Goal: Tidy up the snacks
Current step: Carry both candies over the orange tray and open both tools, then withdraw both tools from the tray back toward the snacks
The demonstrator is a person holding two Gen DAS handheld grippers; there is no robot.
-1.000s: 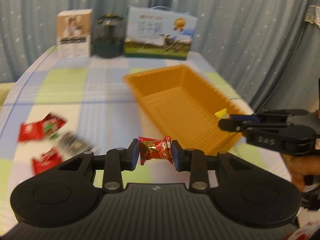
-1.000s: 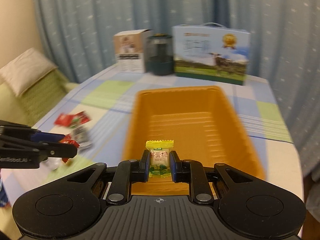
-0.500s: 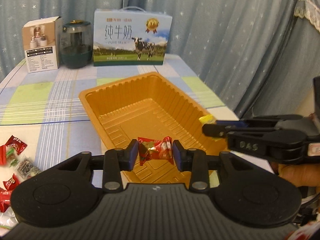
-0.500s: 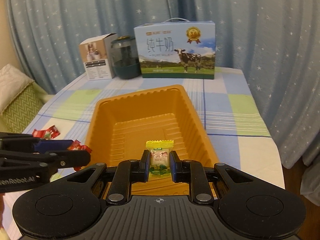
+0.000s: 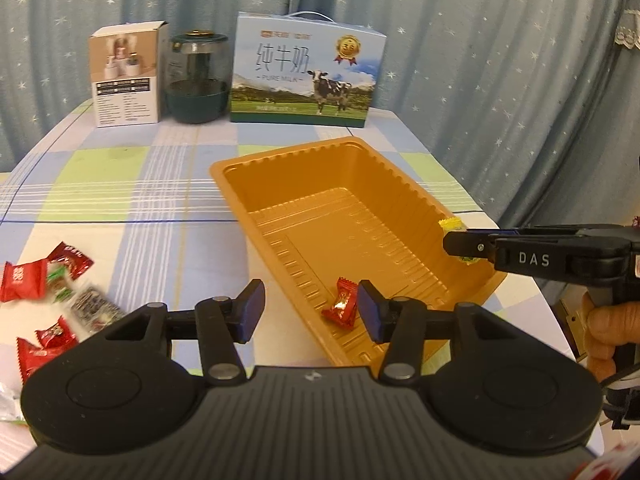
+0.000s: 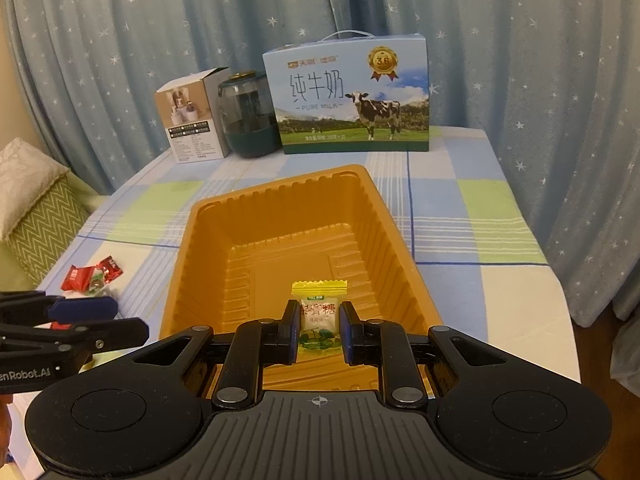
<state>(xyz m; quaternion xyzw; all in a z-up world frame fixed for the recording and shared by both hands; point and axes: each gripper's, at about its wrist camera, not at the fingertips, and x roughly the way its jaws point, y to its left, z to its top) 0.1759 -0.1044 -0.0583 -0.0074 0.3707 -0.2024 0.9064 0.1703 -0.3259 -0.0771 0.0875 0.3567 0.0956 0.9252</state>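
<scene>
An orange plastic tray lies on the checked tablecloth. My left gripper hovers over its near corner with jaws opening. A red wrapped candy lies loose between them on the tray floor, and neither pad presses on it. My right gripper is shut on a yellow-and-green candy above the tray's near end. It enters the left wrist view from the right. Several loose candies, mostly red, lie left of the tray.
A milk carton box, a dark green jar and a small white box stand along the table's far edge before a blue curtain. A person's hand grips the right tool. A cushion sits beyond the table's left side.
The left jaws have spread apart and the red candy has dropped from between them into the tray. The right gripper has kept its hold on the yellow candy over the tray.
</scene>
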